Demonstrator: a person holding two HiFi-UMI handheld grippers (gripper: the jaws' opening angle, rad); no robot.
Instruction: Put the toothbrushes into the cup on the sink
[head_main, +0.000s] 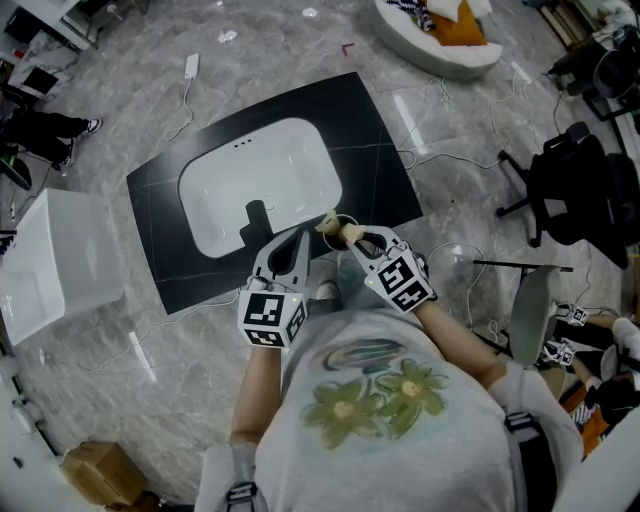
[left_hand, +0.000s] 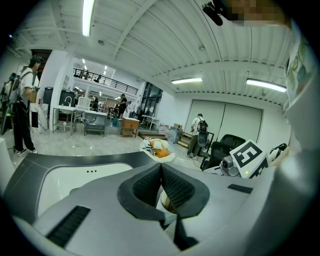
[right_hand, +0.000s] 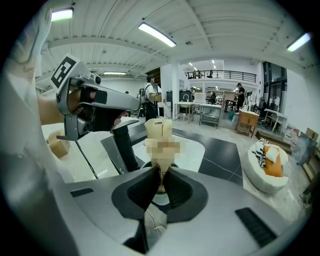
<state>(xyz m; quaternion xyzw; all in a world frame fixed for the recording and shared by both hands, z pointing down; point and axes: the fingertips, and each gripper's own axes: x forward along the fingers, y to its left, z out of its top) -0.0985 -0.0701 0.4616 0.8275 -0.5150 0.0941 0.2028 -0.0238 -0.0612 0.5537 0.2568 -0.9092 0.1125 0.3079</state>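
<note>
This is an open-plan lab or workshop hall. It has strip lights (right_hand: 157, 34) on a ribbed ceiling, a railed mezzanine (right_hand: 220, 75), worktables (right_hand: 210, 112) and office chairs (head_main: 575, 190). Loose cables (head_main: 440, 160) cross a marble-look floor (head_main: 280, 50) around a free-standing sink (head_main: 260, 185).

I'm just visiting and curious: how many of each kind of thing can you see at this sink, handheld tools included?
Sink: 1
Tap: 1
Cup: 1
Toothbrush: 1
Grippers: 2, left gripper and right gripper
Total: 6
</note>
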